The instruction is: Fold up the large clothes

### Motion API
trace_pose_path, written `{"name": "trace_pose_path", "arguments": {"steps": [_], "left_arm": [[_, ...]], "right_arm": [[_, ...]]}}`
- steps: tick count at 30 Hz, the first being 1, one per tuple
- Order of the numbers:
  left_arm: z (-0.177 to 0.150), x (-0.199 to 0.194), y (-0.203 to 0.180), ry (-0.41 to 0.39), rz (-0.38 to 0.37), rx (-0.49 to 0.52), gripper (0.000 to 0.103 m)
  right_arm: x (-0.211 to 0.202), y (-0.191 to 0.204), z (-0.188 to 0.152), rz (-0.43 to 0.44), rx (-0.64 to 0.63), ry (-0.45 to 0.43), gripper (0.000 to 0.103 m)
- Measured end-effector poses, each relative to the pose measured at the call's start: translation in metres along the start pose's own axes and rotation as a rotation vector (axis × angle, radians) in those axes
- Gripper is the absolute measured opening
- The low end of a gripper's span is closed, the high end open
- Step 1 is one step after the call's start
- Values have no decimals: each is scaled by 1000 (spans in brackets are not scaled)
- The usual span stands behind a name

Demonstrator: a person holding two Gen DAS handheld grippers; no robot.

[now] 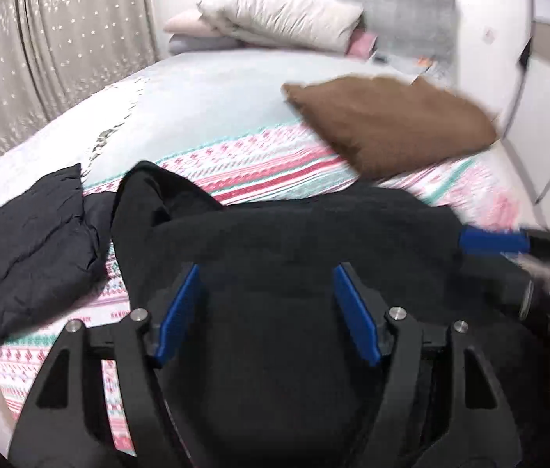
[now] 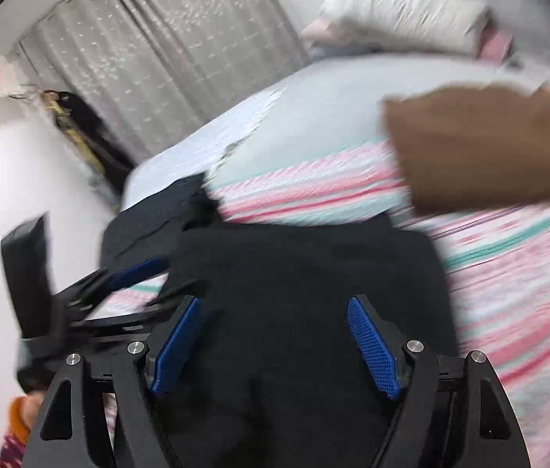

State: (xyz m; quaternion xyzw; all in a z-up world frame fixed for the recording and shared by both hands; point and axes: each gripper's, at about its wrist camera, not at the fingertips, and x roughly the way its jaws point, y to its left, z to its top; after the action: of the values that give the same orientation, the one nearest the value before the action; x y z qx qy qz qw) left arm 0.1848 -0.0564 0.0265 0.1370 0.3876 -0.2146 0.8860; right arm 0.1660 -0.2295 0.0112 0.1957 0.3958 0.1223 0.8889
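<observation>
A large black garment [image 1: 294, 241] lies in a partly folded block on the striped bedspread near the bed's front edge; it also shows in the right wrist view [image 2: 306, 273]. My left gripper [image 1: 265, 273] is open just above its near part, holding nothing. My right gripper [image 2: 275, 304] is open above the same garment, empty. The right gripper's blue finger shows at the garment's right edge in the left wrist view [image 1: 493, 240]. The left gripper shows at the left in the right wrist view [image 2: 134, 269]. Both views are motion-blurred.
A dark padded jacket [image 1: 29, 241] lies at the left of the bed. A brown folded garment [image 1: 388, 124] lies further back at the right. Pillows and bedding [image 1: 279, 15] are stacked at the headboard. Curtains [image 1: 52, 46] hang to the left.
</observation>
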Motion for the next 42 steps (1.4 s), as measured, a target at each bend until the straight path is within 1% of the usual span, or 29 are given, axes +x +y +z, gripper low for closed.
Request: {"name": "trace_pose_path", "arguments": {"steps": [1, 2, 3, 4, 5, 7, 8, 10, 11, 12, 13, 14, 15, 16, 19, 22, 24, 26, 28, 30, 34, 35, 39, 41, 42], "left_arm": [[-1, 15, 5, 32, 39, 9, 70], [-4, 26, 10, 37, 86, 16, 70], [-9, 39, 19, 21, 140, 26, 73], [-13, 47, 25, 27, 144, 16, 84], [-17, 57, 33, 47, 127, -14, 89], [-22, 65, 48, 65, 90, -82, 91], [-21, 62, 50, 63, 85, -94, 91], [-23, 46, 56, 62, 69, -120, 91], [-25, 38, 58, 66, 55, -135, 91], [-27, 31, 61, 75, 38, -152, 91], [-29, 22, 64, 85, 22, -176, 91], [-32, 13, 68, 94, 11, -204, 92], [-34, 6, 68, 101, 7, -223, 92], [-37, -7, 68, 105, 3, -244, 93], [-45, -30, 57, 108, 28, -259, 97], [-56, -49, 35, 119, 69, -200, 98], [-65, -53, 19, 146, 92, -157, 99], [-75, -62, 11, 147, 92, -153, 100], [-83, -67, 7, 167, 58, -175, 101], [-89, -71, 6, 189, 12, -197, 102], [-97, -67, 9, 249, -112, -229, 103], [-99, -63, 13, 264, -151, -251, 103], [-112, -36, 31, 356, -384, -393, 103], [-121, -20, 36, 395, -479, -460, 103], [-123, -15, 37, 394, -510, -479, 103]], "right_arm": [[21, -4, -3, -16, -1, 35, 78], [37, -13, -7, -64, -14, 64, 77], [49, -24, -12, -103, -43, 72, 75], [53, -41, -16, -90, -51, 62, 75], [48, -53, -21, -60, -22, 52, 72], [40, -72, -21, 13, 72, 49, 52], [40, -77, -21, 28, 102, 59, 49], [32, -80, -19, 27, 83, 71, 47], [26, -79, -19, 10, 58, 76, 50], [17, -78, -20, -33, 33, 79, 52], [15, -77, -14, -52, 16, 84, 60], [3, -74, -16, -74, -8, 93, 68], [-4, -74, -17, -125, -26, 98, 83], [-11, -73, -18, -166, -43, 86, 86], [-40, -67, -26, -187, -89, 81, 88], [-51, -54, -33, -219, -105, 82, 95], [-53, -46, -44, -238, -114, 103, 95], [-44, -44, -54, -248, -133, 145, 95], [-39, -43, -65, -247, -145, 195, 95], [-40, -49, -75, -234, -135, 216, 97], [-44, -73, -83, -147, -41, 250, 99], [-43, -80, -84, -115, -9, 272, 100], [-31, -101, -85, -9, 78, 354, 103], [-18, -112, -86, 55, 142, 414, 103], [-10, -119, -88, 96, 181, 447, 103]]}}
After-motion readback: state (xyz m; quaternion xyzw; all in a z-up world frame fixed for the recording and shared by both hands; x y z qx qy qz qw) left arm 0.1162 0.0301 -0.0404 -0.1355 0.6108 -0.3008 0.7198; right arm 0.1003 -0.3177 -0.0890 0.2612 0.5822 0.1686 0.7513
